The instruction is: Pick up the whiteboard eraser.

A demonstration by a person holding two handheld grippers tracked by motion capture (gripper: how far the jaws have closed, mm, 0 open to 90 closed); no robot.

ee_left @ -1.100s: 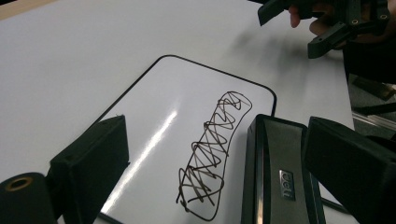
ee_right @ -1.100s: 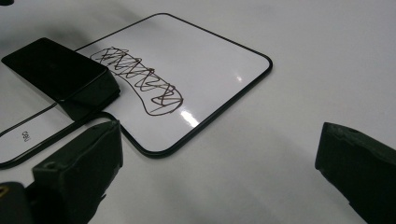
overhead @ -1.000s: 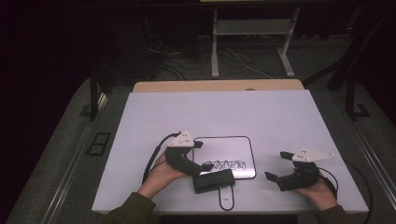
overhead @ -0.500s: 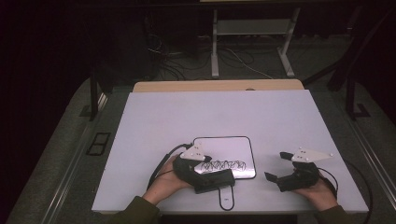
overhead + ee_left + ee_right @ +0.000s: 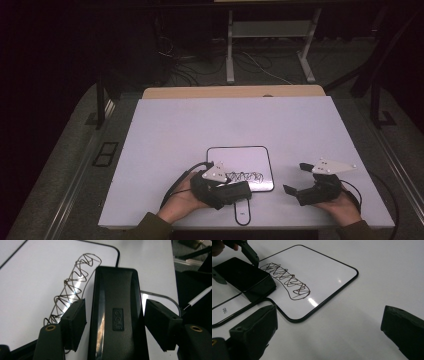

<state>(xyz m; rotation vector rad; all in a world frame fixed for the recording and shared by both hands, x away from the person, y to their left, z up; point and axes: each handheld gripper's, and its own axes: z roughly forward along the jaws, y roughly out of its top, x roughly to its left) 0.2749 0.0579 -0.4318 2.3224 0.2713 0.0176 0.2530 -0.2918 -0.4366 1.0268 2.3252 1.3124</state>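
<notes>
A small black-rimmed whiteboard (image 5: 240, 150) (image 5: 324, 265) lies on the white table and bears a dark scribble (image 5: 245, 176) (image 5: 72, 287) (image 5: 287, 280). At its near edge lies a black eraser block (image 5: 242, 190) (image 5: 116, 290) (image 5: 242, 275). My left gripper (image 5: 227, 191) (image 5: 115, 325) straddles the eraser. Its jaws have just been closing, and the pads (image 5: 75, 322) now stand right beside the eraser's two long sides with thin gaps left. My right gripper (image 5: 294, 178) (image 5: 329, 327) rests open on the table to the right of the board, with nothing between its fingers.
A black outline with a small label (image 5: 242, 214) (image 5: 224, 310) is drawn on the table (image 5: 200, 125) just in front of the whiteboard. The left gripper's cable (image 5: 172, 187) loops along the table's front left. Dark floor, cables and a stand lie beyond the far edge.
My left gripper has moved right and down over the eraser, and its jaws have narrowed around it. The right gripper has stayed put.
</notes>
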